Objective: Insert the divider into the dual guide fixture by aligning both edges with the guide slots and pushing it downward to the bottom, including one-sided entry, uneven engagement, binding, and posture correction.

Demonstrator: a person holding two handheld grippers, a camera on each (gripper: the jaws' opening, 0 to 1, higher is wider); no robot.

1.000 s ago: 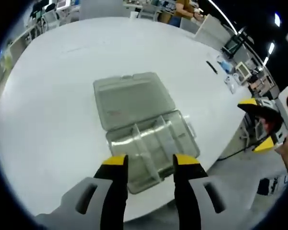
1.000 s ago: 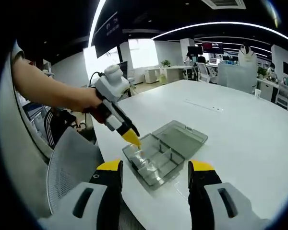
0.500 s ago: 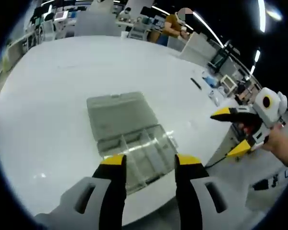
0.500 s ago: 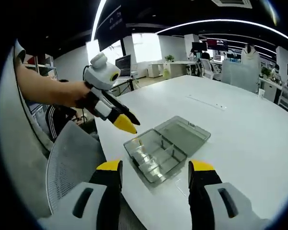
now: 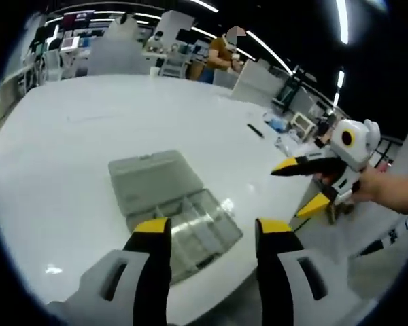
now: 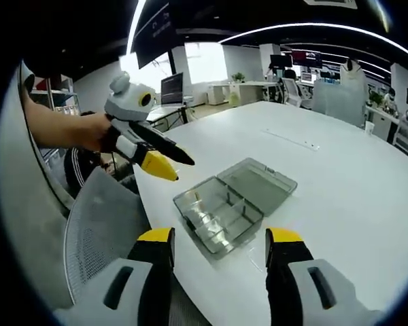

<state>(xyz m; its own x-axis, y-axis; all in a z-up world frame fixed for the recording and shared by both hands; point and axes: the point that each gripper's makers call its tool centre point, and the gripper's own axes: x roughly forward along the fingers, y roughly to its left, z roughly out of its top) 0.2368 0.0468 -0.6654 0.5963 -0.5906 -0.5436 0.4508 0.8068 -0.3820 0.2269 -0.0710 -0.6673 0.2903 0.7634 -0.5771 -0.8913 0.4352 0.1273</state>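
On the white table (image 6: 340, 170), an unlabelled clear fixture (image 6: 217, 214) lies open.

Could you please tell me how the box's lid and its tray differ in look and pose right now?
The lid is one plain panel lying open and flat on the white table, while the tray is split by partitions into several compartments. The tray lies at the table's edge, and the lid lies beyond it, farther onto the table. Both are clear grey plastic, joined along one side.
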